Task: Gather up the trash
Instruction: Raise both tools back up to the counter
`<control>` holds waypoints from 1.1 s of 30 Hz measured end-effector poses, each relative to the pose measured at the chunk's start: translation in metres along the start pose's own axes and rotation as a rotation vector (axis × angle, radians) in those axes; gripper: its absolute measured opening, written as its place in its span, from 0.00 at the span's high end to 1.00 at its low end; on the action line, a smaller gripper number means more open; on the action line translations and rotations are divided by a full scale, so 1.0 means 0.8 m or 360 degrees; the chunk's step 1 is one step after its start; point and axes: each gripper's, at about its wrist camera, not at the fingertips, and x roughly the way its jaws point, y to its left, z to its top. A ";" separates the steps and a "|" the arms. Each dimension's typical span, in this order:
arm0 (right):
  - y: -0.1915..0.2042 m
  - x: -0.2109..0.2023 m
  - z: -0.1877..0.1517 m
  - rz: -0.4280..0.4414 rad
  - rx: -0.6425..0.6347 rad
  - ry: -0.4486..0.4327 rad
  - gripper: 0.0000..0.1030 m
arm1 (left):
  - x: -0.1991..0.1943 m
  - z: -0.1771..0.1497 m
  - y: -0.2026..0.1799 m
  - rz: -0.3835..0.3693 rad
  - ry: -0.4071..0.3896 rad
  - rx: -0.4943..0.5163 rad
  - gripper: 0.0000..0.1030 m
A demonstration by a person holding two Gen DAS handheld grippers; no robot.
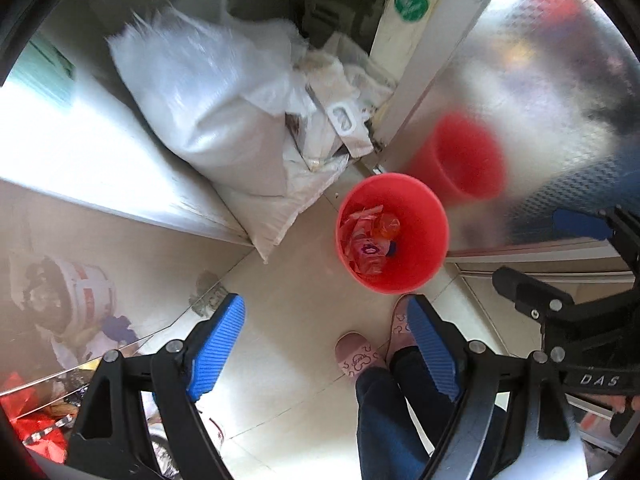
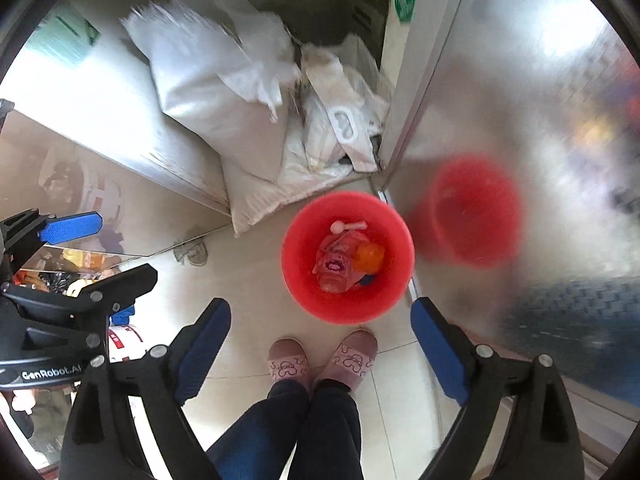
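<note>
The left claw point(image 1: 324, 344) is hanging with its jaws apart and nothing between them. The red bin point(image 2: 347, 258) is standing on the floor point(image 2: 248, 272), trash lying inside, at twelve o'clock from the pink slippers point(image 2: 289, 362). The right claw point(image 2: 320, 354) is gaping wide, gripping nothing.

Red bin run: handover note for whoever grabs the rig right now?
Left gripper: open, nothing between the blue pads.
Right gripper: open, empty too; both point down at the floor.
Round red plastic bin: on the tile floor just ahead of the person's pink slippers, beside a shiny metal panel.
Done: bin holds a crumpled red wrapper, an orange ball-like piece and a small white plastic piece.
Left: no loose trash visible on the floor near the bin; white sacks are piled behind it. Check elsewhere.
</note>
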 end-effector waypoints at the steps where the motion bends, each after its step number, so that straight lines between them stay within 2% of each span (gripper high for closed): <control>1: 0.002 -0.015 0.001 -0.0005 -0.0014 -0.0007 0.12 | -0.016 -0.001 -0.001 0.0000 -0.0009 0.0003 0.20; 6: 0.014 -0.089 0.003 -0.0039 -0.0076 -0.0072 0.10 | -0.101 -0.004 -0.003 -0.0011 -0.0092 -0.0044 0.20; 8: 0.017 -0.120 0.004 -0.0053 -0.0095 -0.0092 0.07 | -0.133 -0.006 -0.003 -0.0029 -0.0134 -0.0077 0.20; 14: 0.021 -0.199 0.005 -0.0088 -0.0081 -0.0167 0.02 | -0.222 0.002 -0.015 -0.0009 -0.0252 -0.0049 0.20; 16: 0.022 -0.230 0.006 -0.0129 -0.0088 -0.0246 0.01 | -0.249 0.004 -0.020 0.0007 -0.0265 -0.0052 0.20; 19: 0.020 -0.270 0.009 -0.0212 -0.0060 -0.0370 0.01 | -0.292 0.009 -0.028 -0.0002 -0.0360 -0.0055 0.20; 26: 0.001 -0.346 0.021 -0.0356 0.0045 -0.0557 0.01 | -0.355 0.040 -0.049 -0.0034 -0.0529 -0.0029 0.20; 33: -0.033 -0.387 0.038 -0.0397 0.0118 -0.0643 0.01 | -0.383 0.089 -0.075 -0.0073 -0.0592 0.0088 0.20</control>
